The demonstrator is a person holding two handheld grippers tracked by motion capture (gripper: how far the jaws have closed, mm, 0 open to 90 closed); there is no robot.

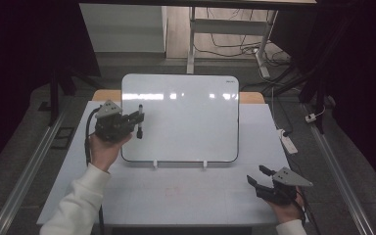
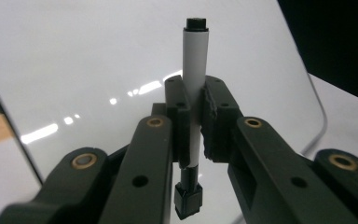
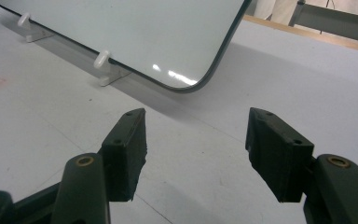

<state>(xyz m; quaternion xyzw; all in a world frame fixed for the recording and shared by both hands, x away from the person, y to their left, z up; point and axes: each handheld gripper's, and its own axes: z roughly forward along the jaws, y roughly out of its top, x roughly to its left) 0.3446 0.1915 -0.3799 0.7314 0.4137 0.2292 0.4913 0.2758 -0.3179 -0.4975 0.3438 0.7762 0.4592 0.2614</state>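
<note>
The left tongs [image 1: 138,121] are shut tight on a white marker [image 2: 194,88] with black ends, held by its middle. In the high view the marker stands upright at the 9 o'clock edge of the whiteboard [image 1: 186,117], and the pen looks tiny there, so whether its tip touches the board is hard to tell. The whiteboard leans on two small white feet [image 1: 154,164] on the pale surface [image 1: 186,196]. There is a small dark mark at the board's 1 o'clock corner (maybe a logo, too small to read). The right tongs [image 3: 196,154] are wide open and hold nothing, just above the surface near its 5 o'clock corner. A faint red smudge [image 1: 172,191] sits at 6 o'clock.
</note>
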